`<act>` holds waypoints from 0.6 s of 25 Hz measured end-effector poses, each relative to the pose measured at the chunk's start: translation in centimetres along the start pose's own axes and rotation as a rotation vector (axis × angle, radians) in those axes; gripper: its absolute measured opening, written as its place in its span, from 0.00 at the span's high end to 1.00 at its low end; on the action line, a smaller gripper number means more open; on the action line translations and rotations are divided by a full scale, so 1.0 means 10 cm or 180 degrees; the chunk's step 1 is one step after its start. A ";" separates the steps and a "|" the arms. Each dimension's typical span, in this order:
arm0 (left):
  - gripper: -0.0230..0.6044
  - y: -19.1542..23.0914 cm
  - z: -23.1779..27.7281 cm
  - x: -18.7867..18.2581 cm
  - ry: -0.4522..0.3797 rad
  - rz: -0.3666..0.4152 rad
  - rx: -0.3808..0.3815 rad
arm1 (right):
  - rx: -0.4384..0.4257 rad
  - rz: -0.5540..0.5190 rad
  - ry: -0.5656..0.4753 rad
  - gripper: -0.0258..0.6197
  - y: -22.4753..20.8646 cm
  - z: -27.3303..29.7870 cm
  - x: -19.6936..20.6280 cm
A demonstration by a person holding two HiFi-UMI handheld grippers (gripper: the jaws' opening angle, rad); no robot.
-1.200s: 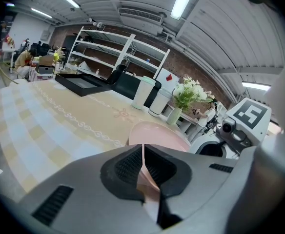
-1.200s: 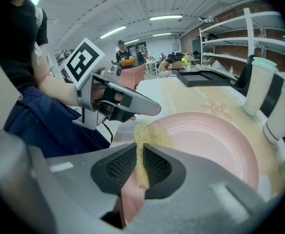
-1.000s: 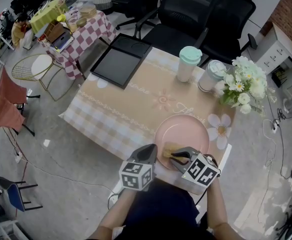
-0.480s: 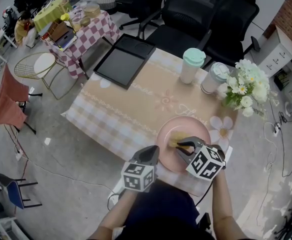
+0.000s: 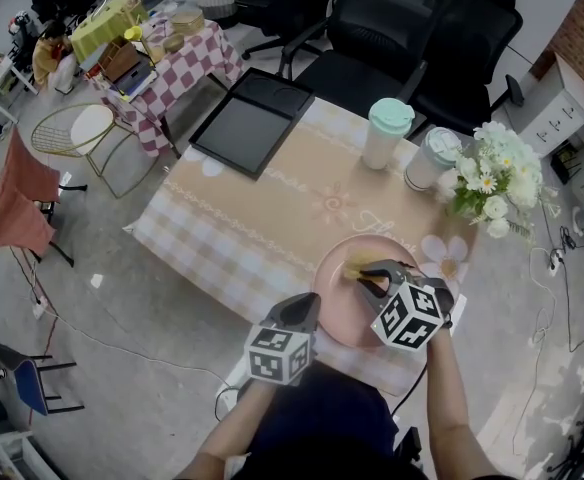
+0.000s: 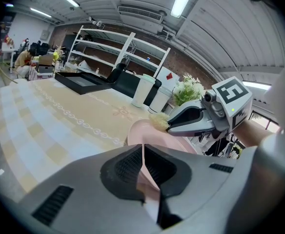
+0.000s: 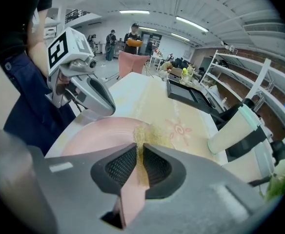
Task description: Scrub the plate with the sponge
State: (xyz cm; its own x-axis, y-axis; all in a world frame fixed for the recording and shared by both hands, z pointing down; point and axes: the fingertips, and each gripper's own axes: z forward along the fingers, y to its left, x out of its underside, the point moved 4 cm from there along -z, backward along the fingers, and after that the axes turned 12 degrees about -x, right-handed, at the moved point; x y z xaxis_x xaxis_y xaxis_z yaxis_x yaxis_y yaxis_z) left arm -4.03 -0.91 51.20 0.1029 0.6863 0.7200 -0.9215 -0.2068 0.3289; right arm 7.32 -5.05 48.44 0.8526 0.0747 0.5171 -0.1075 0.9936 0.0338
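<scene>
Left hand-held gripper (image 5: 307, 307) clamps plate (image 5: 338, 290) near edge.

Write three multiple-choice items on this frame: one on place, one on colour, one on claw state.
1. Where is the sponge?
A) on the black tray
B) on the pink plate
C) beside the flowers

2. The taller cup has a lid of which colour?
A) red
B) mint green
C) black

3. The left claw is:
A) open above the table
B) shut on a cup
C) shut on the plate's rim

Answers:
1 B: the right claw grips the sponge against the plate's far part.
2 B: the head view shows a mint lid.
3 C: the pink rim sits between its closed jaws.
</scene>
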 end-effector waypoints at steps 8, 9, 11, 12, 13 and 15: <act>0.93 0.03 -0.01 0.02 0.0022 -0.0023 -0.0026 | 0.0204 -0.0340 0.0231 0.89 -0.09 0.19 0.06; 0.93 0.03 -0.01 0.02 0.0025 -0.0025 -0.0028 | 0.0239 -0.0361 0.0222 0.89 -0.11 0.20 0.06; 0.93 0.03 -0.01 0.03 0.0029 -0.0028 -0.0029 | 0.0299 -0.0388 0.0200 0.89 -0.14 0.23 0.06; 0.93 0.03 -0.01 0.03 0.0031 -0.0030 -0.0030 | 0.0323 -0.0399 0.0193 0.89 -0.16 0.24 0.06; 0.93 0.03 -0.01 0.03 0.0033 -0.0033 -0.0031 | 0.0342 -0.0410 0.0191 0.89 -0.17 0.25 0.07; 0.93 0.03 -0.01 0.03 0.0036 -0.0040 -0.0036 | 0.0366 -0.0437 0.0208 0.89 -0.19 0.28 0.09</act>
State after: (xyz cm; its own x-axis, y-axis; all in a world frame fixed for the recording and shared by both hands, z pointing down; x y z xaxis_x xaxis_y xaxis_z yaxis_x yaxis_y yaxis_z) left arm -4.32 -0.70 51.50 0.1103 0.6966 0.7090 -0.9243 -0.1903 0.3308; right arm 6.81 -7.16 51.24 0.8944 -0.0520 0.4443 -0.0423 0.9790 0.1996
